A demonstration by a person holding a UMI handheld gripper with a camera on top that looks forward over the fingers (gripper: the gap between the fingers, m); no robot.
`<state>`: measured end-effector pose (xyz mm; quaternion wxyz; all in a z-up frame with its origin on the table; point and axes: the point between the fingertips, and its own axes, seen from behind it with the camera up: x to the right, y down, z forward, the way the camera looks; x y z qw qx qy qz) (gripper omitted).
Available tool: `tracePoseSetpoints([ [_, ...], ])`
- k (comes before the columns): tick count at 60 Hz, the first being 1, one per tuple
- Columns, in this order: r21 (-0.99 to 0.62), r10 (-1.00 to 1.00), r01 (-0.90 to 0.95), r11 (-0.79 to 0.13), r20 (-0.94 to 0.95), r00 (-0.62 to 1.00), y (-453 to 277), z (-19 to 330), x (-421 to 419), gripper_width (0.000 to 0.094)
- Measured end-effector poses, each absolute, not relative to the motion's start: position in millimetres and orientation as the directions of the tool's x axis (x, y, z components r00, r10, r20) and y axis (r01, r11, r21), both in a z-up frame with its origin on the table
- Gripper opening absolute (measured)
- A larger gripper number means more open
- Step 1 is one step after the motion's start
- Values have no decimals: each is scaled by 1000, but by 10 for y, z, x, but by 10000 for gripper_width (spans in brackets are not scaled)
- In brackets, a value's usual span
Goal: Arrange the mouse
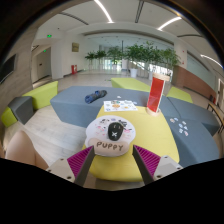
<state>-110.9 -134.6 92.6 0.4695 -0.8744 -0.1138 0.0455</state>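
A round white mouse pad (108,137) printed with a puppy face and the word PUPPY lies on a yellow table top (150,130), just ahead of my fingers. A small black mouse (115,131) sits on the middle of the pad. My gripper (112,163) is open and empty, its magenta pads (78,162) spread either side of the pad's near edge, with the yellow surface showing between them.
A red and white box (155,93) stands upright beyond the pad to the right. A white card (120,104) lies behind the pad. A dark object (95,96) lies on the grey floor area farther back. Potted plants (135,55) line the far wall.
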Motion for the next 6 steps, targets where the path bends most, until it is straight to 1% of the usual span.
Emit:
tracePoseSetpoints([
  [6,-836,197,62,-545,-56,979,-1352,864,-1030,837],
])
